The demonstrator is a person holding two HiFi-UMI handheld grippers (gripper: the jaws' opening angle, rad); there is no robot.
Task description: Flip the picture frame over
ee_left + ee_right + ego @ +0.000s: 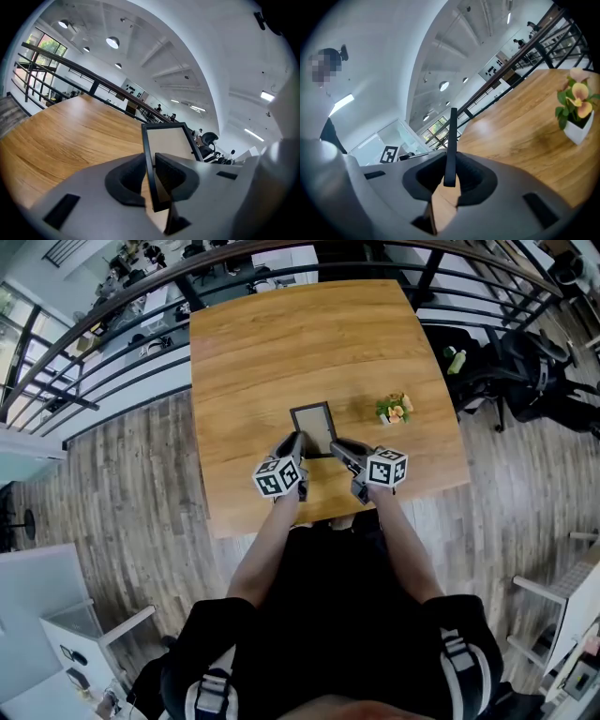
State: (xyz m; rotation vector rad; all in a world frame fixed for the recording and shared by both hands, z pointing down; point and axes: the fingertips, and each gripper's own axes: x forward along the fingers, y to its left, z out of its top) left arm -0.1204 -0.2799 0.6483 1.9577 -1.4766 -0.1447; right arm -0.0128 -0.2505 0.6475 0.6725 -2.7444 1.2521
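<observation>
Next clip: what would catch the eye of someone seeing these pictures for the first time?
The dark picture frame near the front edge of the wooden table stands out first. It is gripped at its near end from either side by the left gripper and the right gripper, each with its jaws closed on the frame's rim. Next comes the small potted flower plant, standing apart to the frame's right.

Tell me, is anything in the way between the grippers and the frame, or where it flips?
Nothing visible is. The left gripper and the right gripper each already pinch the frame. The only other thing on the table, a small plant, stands off to the right, apart from the frame.
</observation>
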